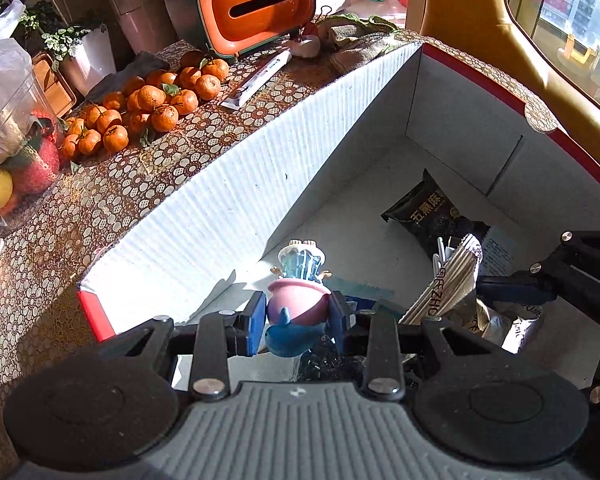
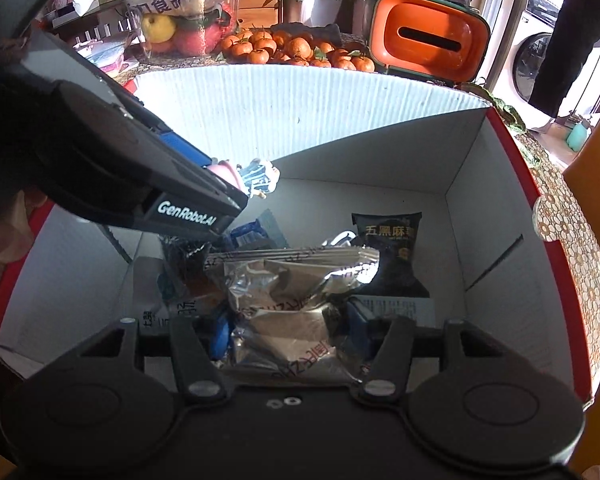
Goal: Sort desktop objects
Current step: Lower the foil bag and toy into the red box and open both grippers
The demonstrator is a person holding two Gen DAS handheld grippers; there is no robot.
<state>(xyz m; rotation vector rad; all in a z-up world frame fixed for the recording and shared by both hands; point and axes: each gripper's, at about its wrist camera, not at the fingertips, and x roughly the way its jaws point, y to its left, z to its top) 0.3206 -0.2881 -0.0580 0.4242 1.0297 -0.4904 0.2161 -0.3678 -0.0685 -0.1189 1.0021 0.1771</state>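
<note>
Left gripper jaws clamp figurine over box, near its left wall. Right gripper jaws half-spread, gripping foil packet; far floor bare.

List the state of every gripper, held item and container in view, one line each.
left gripper: shut on the figurine, over the box.
figurine: held, tilted.
right gripper: shut on the silver packet.
silver packet: gripped, crumpled, inside the box.
black packet: sealed, lying in the box.
cardboard box: open-topped, partly filled.
</note>
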